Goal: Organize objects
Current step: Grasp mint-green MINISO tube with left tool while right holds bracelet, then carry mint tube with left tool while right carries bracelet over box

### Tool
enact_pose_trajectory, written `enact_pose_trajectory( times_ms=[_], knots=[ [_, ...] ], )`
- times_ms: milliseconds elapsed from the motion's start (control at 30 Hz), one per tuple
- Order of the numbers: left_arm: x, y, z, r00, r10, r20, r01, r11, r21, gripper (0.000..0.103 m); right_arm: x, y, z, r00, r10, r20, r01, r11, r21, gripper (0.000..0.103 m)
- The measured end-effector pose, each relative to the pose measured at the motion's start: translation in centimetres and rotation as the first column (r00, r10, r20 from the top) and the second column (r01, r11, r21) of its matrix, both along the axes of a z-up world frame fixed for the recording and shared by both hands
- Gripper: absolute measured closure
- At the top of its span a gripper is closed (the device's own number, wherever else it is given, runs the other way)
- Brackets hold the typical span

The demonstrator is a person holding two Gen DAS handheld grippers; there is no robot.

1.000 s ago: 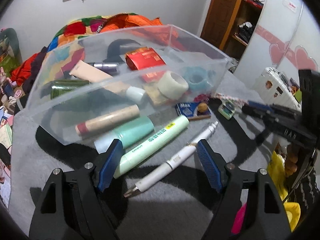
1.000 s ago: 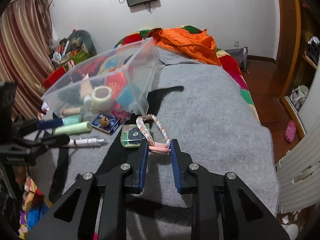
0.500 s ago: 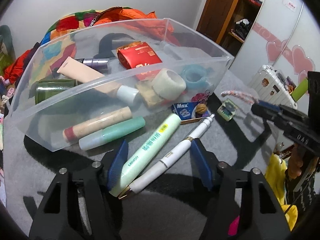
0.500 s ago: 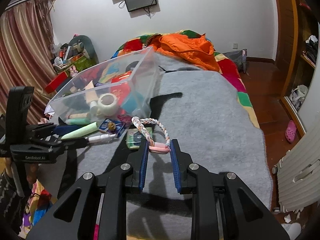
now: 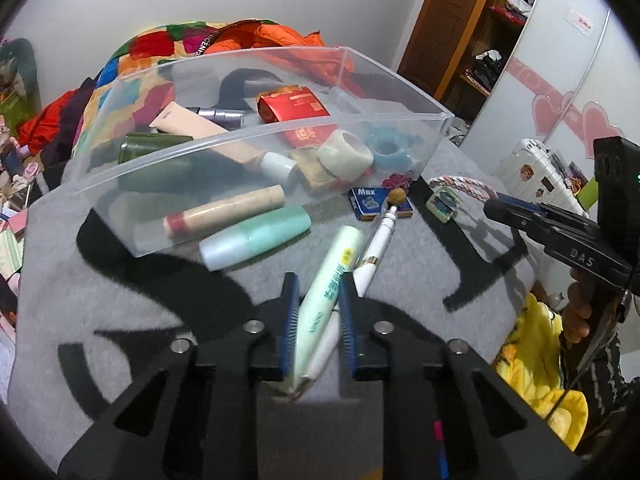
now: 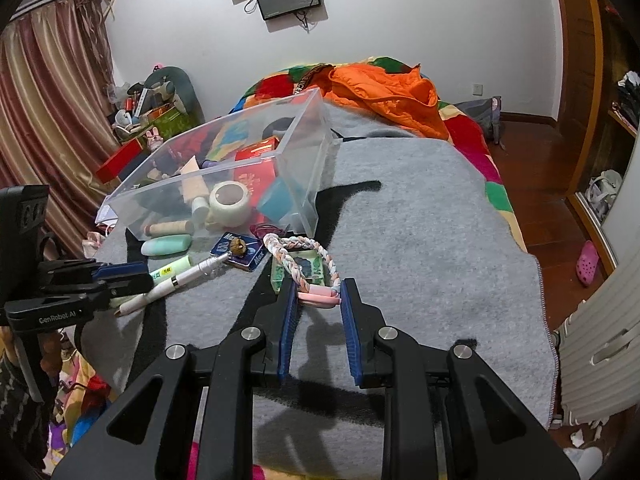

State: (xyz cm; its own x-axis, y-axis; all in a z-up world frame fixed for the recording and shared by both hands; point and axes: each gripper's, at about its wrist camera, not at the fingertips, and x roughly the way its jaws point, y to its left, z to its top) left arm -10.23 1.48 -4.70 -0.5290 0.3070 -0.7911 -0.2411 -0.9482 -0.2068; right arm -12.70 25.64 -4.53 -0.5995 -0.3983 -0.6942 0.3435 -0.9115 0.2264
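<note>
As the left gripper closed its jaws, two things lay between them rather than one — the pale green tube and, just beside and partly under it, the white pen. The pads looked to be pressing on the tube, yet the pen's lower end was wedged in the same gap, so a lift could well drag it along and drop it partway, or let it lever the tube askew. The tube was smooth and round and was caught near its lower end, so most of its length stuck out forward; it seemed likely to pivot or slip if swung quickly toward the clear plastic bin.

The right gripper was clenched on the pink clasp of the braided cord, which looped over a small green case on the grey blanket. Whether the cord was threaded to the case could not be told; if it was, the case would probably swing when raised and might snag the bin's rim.

The bin sat near both grippers, already well filled on its near side, and a mint bottle lay against its front wall — a careless pass could knock that aside.
</note>
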Motion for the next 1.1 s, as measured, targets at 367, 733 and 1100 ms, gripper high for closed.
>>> enact_pose_trajectory(
  times_ms=[367,733,1100],
  knots=[
    [-0.8,0.6,-1.2,1.0,-0.016,0.004,0.016,0.993,-0.114,0.084,0.7,-0.6,0.8,1.0,0.019,-0.014,-0.02,1.0,-0.006,0.083],
    [1.2,1.3,-0.3,0.997,-0.008,-0.07,-0.001,0.991,-0.134,0.088,1.3,-2.0,3.9,0.994,0.055,-0.093,-0.059,0.998,-0.032,0.083],
    [2.0,-0.7,2.5,0.988,0.055,-0.142,-0.066,0.995,-0.078,0.088,0.5,-5.0,7.1,0.98,0.093,-0.177,-0.104,0.993,-0.056,0.083]
  ],
)
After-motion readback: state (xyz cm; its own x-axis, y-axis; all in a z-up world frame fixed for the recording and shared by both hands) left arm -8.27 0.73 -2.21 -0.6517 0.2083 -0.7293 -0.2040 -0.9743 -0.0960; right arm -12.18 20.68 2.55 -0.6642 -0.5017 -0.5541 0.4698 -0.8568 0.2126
